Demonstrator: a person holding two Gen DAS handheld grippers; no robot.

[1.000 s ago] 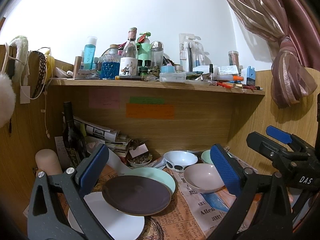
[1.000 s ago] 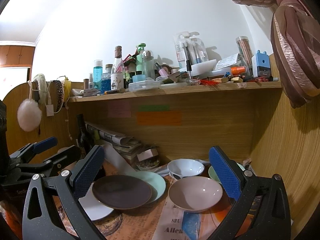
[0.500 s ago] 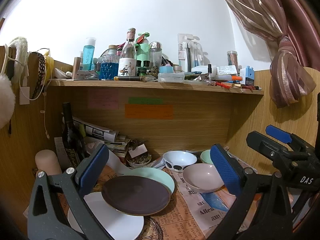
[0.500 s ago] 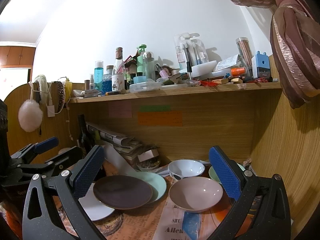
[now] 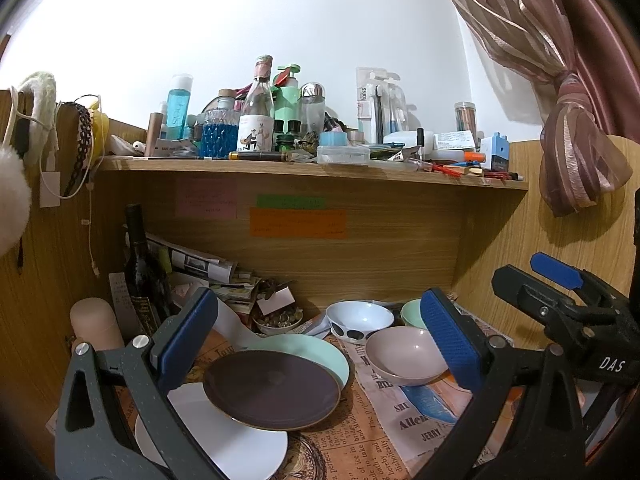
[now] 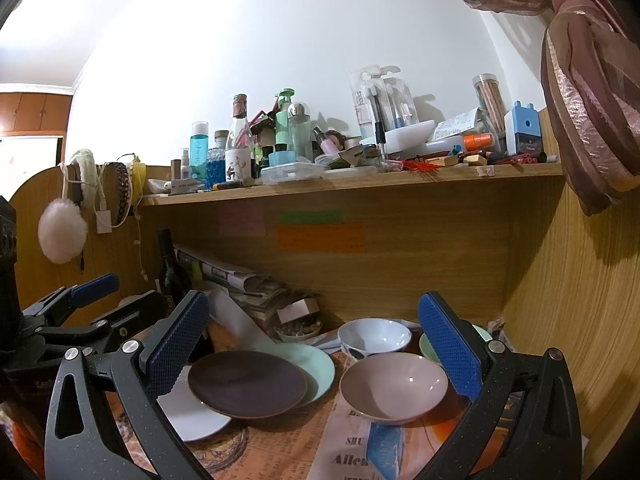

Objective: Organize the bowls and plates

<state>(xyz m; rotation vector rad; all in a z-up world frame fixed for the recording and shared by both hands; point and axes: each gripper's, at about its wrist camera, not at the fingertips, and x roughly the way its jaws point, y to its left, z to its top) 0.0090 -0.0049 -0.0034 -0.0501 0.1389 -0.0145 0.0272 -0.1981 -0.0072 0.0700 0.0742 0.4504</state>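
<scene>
Nothing looks sorted yet: both your left gripper (image 5: 320, 344) and right gripper (image 6: 316, 344) hang spread and empty, three plates sprawl left of the pink bowl (image 6: 394, 386), two bowls behind it.

A dark wine bottle (image 5: 138, 256) stands beside rolled newspapers (image 5: 196, 262) under the cluttered shelf (image 5: 312, 168).

Left gripper (image 5: 320, 344) and right gripper (image 6: 316, 344) both held level, side by side, jaws spread wide, gripping nothing.
</scene>
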